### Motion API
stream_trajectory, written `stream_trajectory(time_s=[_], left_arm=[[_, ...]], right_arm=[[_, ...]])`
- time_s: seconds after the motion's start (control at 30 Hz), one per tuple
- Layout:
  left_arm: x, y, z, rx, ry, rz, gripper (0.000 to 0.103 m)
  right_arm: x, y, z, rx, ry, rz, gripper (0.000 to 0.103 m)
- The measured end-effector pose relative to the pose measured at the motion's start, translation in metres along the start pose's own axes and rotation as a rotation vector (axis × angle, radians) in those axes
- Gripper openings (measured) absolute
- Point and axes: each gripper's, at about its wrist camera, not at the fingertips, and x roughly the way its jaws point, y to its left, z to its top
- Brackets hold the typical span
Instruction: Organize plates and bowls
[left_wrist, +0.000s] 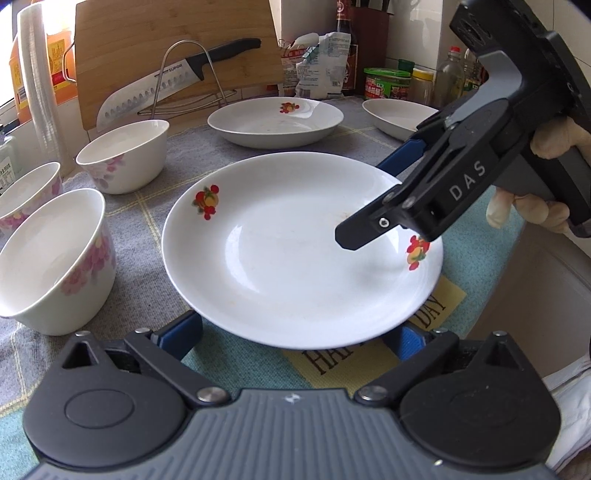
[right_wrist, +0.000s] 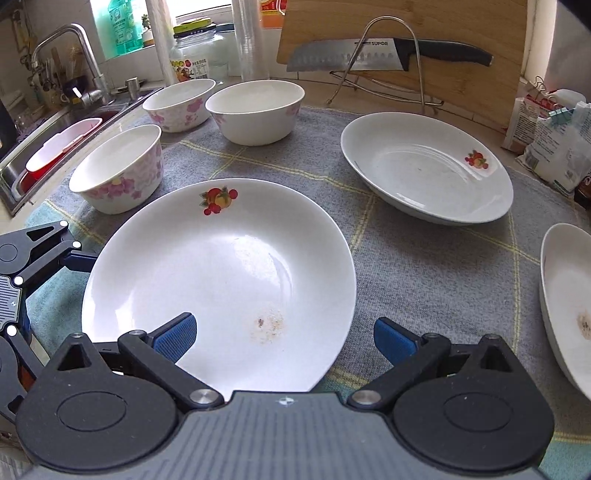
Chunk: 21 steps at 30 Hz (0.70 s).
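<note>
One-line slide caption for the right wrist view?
Open right gripper straddles the near rim of a fruit-print plate; three floral bowls and two plates wait behind.

Landmark: the near plate (right_wrist: 218, 280) at the middle of the grey cloth (right_wrist: 424, 266).
Left of it: three bowls (right_wrist: 118, 170) crowd that side; only narrow gaps show between them.
Behind it: a strip of bare cloth, then the deep plate (right_wrist: 424, 170).
Farther back: cutting board (right_wrist: 406, 37), knife (right_wrist: 369, 53) and wire rack (right_wrist: 384, 70) wall off the rear.
Right of it: open cloth up to a third plate (right_wrist: 565, 306) at the edge.
Above it: the right gripper (left_wrist: 373, 206) reaches over its right rim, jaws spread.
Near rim: the left gripper (left_wrist: 295, 332) has a finger on either side, wide apart.
Far left: the sink (right_wrist: 44, 158) drops away past the bowls.
</note>
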Motion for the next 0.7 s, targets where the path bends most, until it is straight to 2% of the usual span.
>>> stream_trajectory(time_s=[0.3, 0.5, 0.7], left_arm=[[0.0, 0.0, 0.0, 0.001, 0.002, 0.003, 0.102], [0.001, 0.002, 0.001, 0.012, 0.012, -0.007, 0.102], [0.002, 0.003, 0.003, 0.031, 0.023, -0.022, 0.102]], right_arm=[[0.018, -0.008, 0.015, -0.044, 0.055, 0.104, 0.103], [0.025, -0.011, 0.027, -0.048, 0.068, 0.139, 0.103], [0.032, -0.005, 0.037, -0.113, 0.089, 0.158, 0.103]])
